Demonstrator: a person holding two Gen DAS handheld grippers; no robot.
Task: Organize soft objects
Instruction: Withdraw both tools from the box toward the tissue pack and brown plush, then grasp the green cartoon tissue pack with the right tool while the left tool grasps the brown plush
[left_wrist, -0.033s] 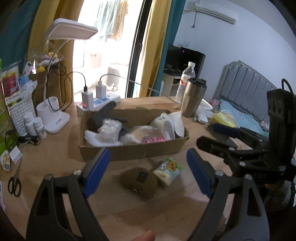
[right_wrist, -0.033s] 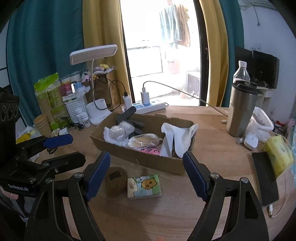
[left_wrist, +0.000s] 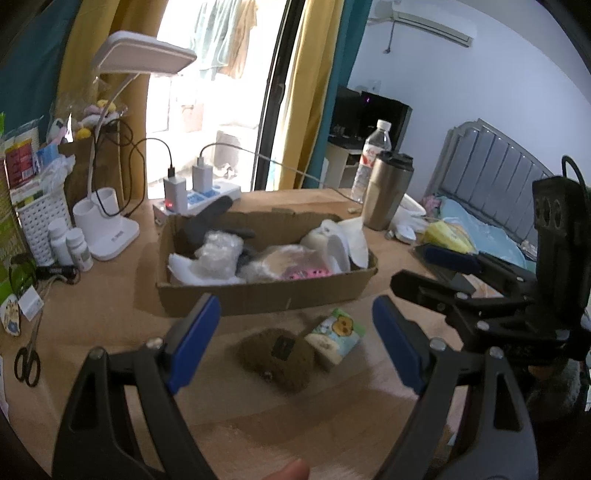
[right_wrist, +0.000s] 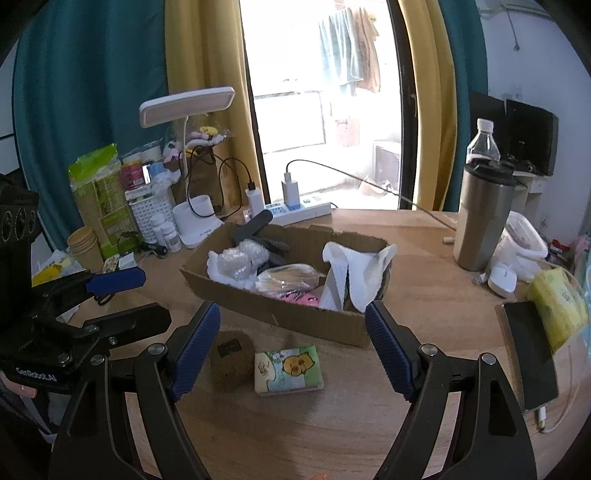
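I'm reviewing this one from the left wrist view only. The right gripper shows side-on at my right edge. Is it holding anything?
Observer: No. In its own view the right gripper is open, with nothing between its pads.
Operator: It blocks the table behind it. What lies there?
Observer: A black phone lies flat with a white cable plugged into it, next to the yellow tissue pack.
Operator: Anything beyond my left edge?
Observer: A stack of brown paper cups stands near the table's left end.
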